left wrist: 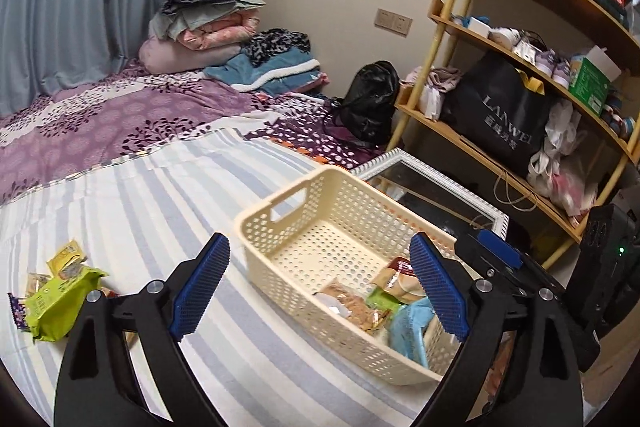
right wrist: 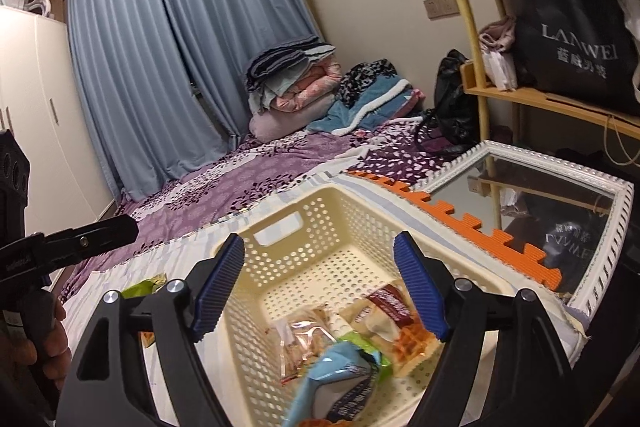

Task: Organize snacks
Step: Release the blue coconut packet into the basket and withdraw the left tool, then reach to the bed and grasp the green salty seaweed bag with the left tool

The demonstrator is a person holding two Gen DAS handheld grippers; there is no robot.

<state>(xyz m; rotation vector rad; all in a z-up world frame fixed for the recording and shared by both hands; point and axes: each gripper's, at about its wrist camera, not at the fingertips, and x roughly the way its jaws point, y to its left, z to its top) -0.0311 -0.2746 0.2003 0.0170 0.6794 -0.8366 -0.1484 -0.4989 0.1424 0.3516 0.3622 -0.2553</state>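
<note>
1. The loose snacks [left wrist: 60, 297] still to be sorted lie in a small heap on the striped sheet [left wrist: 168, 211], low and to the left of the left tongs [left wrist: 320, 289]; a lime-green packet [left wrist: 58, 303] is the biggest, its long axis running roughly from near-left to far-right, with a yellow sachet [left wrist: 68, 259] just behind it.
2. The left tongs are the nearer pair, by my reading; they stand released, jaws wide, nothing between the pads. Reaching the heap calls for a swing leftward, away from the basket.
3. The cream basket [left wrist: 280, 227] sits just ahead and right of the left tongs, already holding several packets [left wrist: 360, 311] at its near end.
4. The right tongs [right wrist: 320, 289] hover over that basket, jaws parted and empty, a blue packet [right wrist: 340, 379] lying below them in the basket.
5. Nothing stands between the left tongs and the heap; the sheet there is bare.
6. Beyond the basket lie a white-framed mirror [right wrist: 608, 223] and an orange foam mat edge [right wrist: 480, 227]; wooden shelves [left wrist: 520, 163] stand further right, well apart from the heap.
</note>
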